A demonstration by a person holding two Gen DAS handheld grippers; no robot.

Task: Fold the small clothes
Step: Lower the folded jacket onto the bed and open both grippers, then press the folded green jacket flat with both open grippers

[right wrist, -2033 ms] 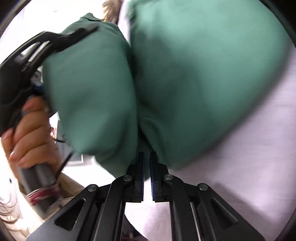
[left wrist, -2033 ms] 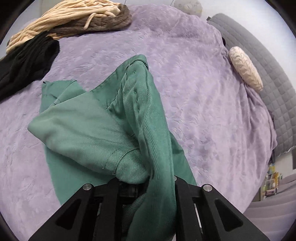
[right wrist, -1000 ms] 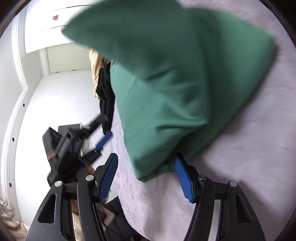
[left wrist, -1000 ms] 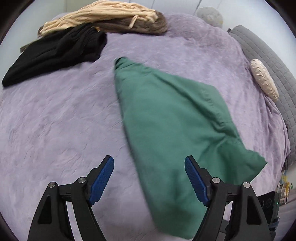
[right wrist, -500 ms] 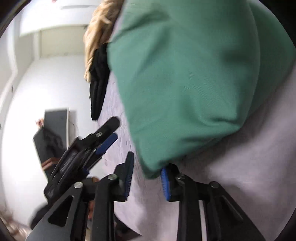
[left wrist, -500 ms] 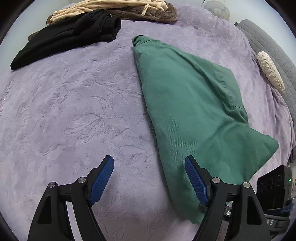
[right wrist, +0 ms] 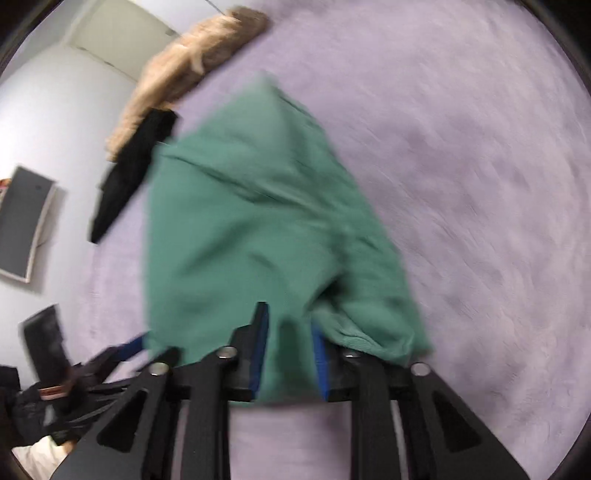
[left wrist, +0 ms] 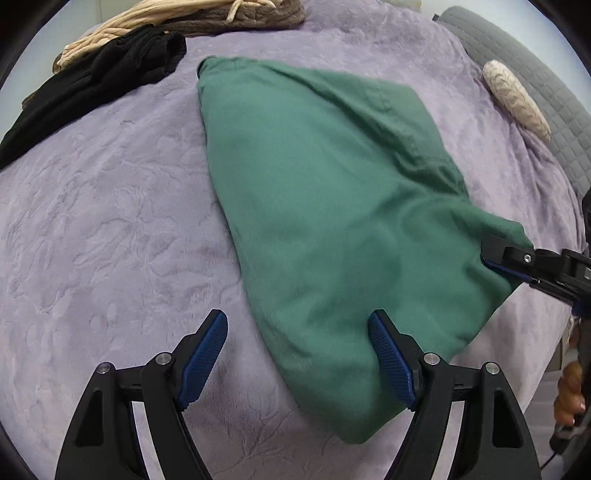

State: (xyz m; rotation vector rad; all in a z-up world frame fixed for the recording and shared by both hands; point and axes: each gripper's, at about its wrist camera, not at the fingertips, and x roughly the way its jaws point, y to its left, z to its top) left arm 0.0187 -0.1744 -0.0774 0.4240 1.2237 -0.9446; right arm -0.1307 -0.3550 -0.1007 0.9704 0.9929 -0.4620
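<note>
A bed covered by a purple blanket (left wrist: pixel 110 206) is seen spreading under and beyond both pairs of fingers. On it a green garment (left wrist: pixel 332 206) is laid, folded into a long wedge that runs from just ahead of the left gripper (left wrist: pixel 297 363) away toward the far side of the bed. The near end of the garment lies between the left fingers and against the inner face of the right-hand one (left wrist: pixel 388 360); these fingers are held wide apart and nothing is pressed by them. The garment's right corner is pinched by the right gripper (right wrist: pixel 288 354), whose blue pads are clamped on a bunched fold of the green cloth (right wrist: pixel 258 221); this view is blurred. Beyond the left fingertips, to the far left, a black garment (left wrist: pixel 92 88) is spread, with a beige knitted piece (left wrist: pixel 155 18) lying past it. A pale textured cushion (left wrist: pixel 517 99) is seen far right, beside a grey quilted cover (left wrist: pixel 535 74).
</note>
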